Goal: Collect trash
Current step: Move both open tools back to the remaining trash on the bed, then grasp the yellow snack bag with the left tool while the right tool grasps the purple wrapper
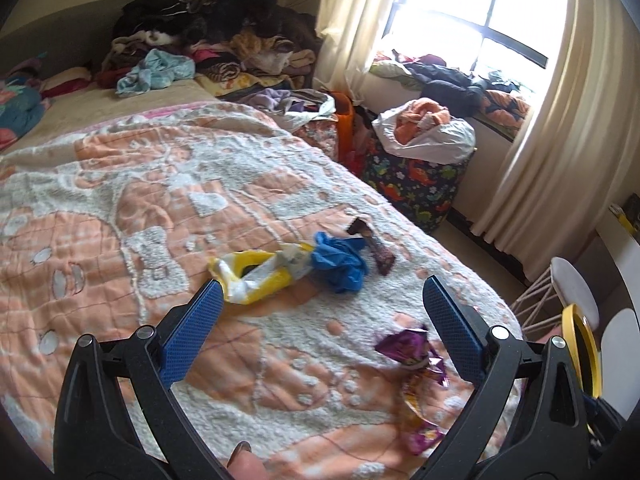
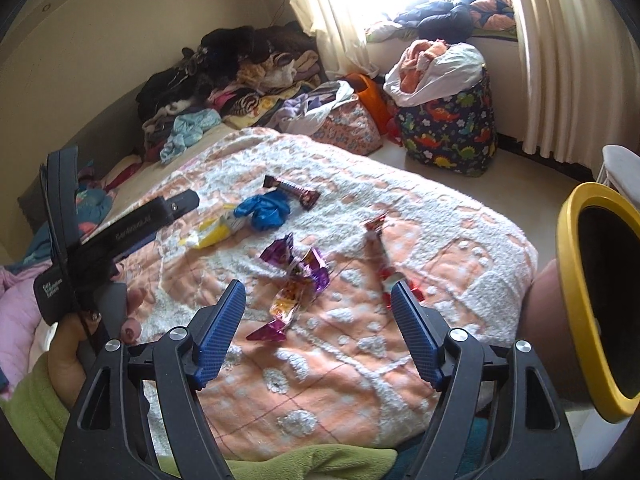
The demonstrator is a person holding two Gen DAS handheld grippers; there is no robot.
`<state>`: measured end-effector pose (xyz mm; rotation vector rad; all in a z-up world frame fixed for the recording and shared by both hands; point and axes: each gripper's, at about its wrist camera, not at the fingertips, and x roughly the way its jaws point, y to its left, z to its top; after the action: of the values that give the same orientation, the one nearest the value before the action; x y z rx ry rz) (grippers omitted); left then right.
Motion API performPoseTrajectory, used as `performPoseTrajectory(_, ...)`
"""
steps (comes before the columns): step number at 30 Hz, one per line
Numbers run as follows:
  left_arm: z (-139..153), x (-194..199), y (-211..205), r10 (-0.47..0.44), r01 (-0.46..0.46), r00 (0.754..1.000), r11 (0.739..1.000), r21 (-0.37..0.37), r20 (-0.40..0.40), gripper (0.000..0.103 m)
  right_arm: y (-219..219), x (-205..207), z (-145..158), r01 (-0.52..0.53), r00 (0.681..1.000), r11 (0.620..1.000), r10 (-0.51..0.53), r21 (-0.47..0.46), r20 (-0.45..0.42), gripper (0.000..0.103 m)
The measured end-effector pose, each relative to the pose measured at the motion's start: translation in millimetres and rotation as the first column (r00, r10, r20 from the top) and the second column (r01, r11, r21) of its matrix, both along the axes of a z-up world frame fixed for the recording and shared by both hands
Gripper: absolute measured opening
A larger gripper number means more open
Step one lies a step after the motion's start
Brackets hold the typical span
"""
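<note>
- Hovering over the bed, the left gripper [image 1: 320, 300] has its jaws spread wide and nothing between them.
- Beside it, the right gripper [image 2: 318, 300] is likewise agape and empty above the peach-and-white blanket [image 2: 360, 360].
- Scattered on the blanket: a yellow wrapper [image 1: 256, 276] touching a crumpled blue glove [image 1: 340, 258], with a brown candy wrapper [image 1: 376, 246] just beside the glove.
- Nearer the right gripper lies a purple foil wrapper [image 2: 296, 276], and a red wrapper [image 2: 386, 264] lies just beside its right finger.
- A yellow-rimmed bin [image 2: 588, 300] stands at the bed's right edge.
- A pile of clothes [image 1: 208, 36] sits at the far end.
</note>
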<state>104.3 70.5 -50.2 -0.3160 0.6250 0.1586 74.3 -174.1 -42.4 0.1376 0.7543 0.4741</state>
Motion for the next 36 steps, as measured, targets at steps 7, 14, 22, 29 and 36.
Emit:
performPoseTrajectory(7,-11,1,28,0.070,-0.070,0.997,0.997,-0.025,-0.024,0.092,29,8,-18,-0.045,0.998,0.998,0.044,-0.045,-0.043,0.073)
performPoseTrajectory(14,-27,3,49,0.122,-0.125,0.991,0.990,-0.058,-0.054,0.092,47,15,-34,-0.083,0.993,0.994,0.077,-0.068,-0.087,0.073)
performPoseTrajectory(22,-47,15,68,0.149,-0.164,0.983,0.975,-0.150,-0.106,0.090,61,28,-59,-0.105,0.981,0.992,0.091,-0.073,-0.171,0.071)
performPoseTrajectory(29,-63,25,74,0.143,-0.170,0.981,0.957,-0.236,-0.130,0.071,61,38,-71,-0.119,0.965,0.992,0.106,-0.040,-0.240,0.043)
performPoseTrajectory(36,-66,28,74,0.120,-0.153,0.984,0.944,-0.293,-0.129,0.035,55,31,-72,-0.131,0.960,0.991,0.127,0.003,-0.251,0.031)
